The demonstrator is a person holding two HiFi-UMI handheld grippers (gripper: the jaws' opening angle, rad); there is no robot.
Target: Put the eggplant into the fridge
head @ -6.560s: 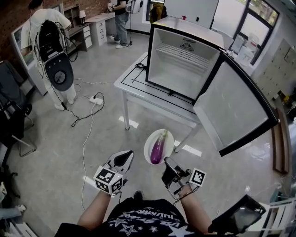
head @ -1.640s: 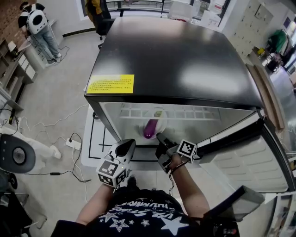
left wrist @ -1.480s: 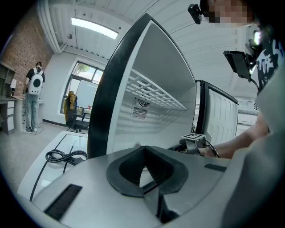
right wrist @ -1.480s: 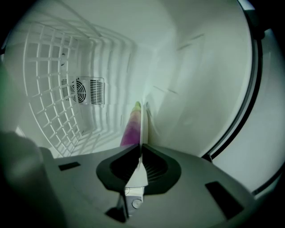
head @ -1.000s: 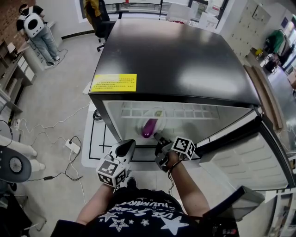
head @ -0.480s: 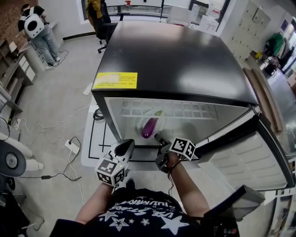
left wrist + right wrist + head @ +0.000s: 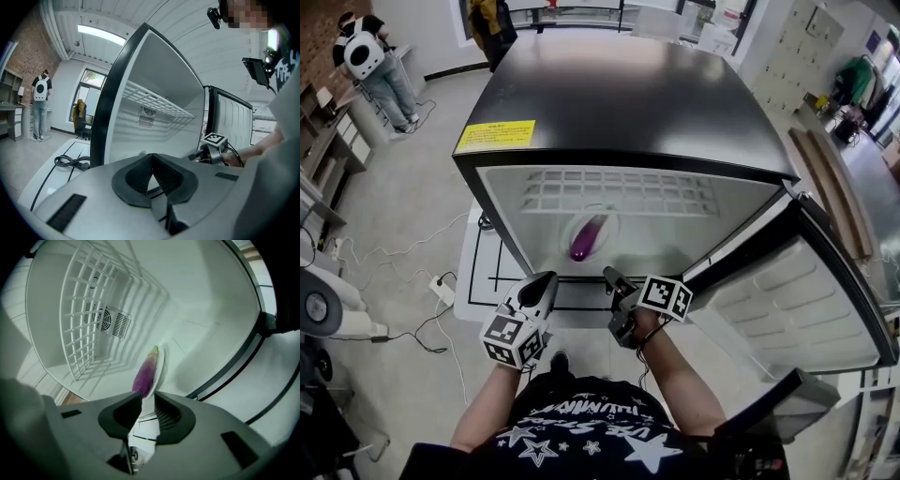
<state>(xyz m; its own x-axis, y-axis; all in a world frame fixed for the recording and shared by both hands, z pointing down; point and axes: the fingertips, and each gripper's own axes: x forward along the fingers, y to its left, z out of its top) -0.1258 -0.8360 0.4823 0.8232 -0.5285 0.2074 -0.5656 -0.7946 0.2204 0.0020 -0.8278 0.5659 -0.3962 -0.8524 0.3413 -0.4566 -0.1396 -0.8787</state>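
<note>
One long purple eggplant (image 7: 584, 239), green-tipped, on white plate (image 7: 161, 367)

fridge (image 7: 637, 94): glossy black top | eggplant (image 7: 584, 239): glossy skin | shelf (image 7: 619, 192): white wire

Site was an open office-style lab: polished grey floor (image 7: 403, 178) strewn with cables (image 7: 398, 251) and a power strip (image 7: 442, 292), desks (image 7: 317, 127) along a brick wall (image 7: 317, 28), lockers (image 7: 787, 56) at far right, fridge (image 7: 628, 103) on a white table (image 7: 483, 277).

Nothing legible — the yellow sticker (image 7: 495, 136) on the fridge (image 7: 637, 94) blurs out.
</note>
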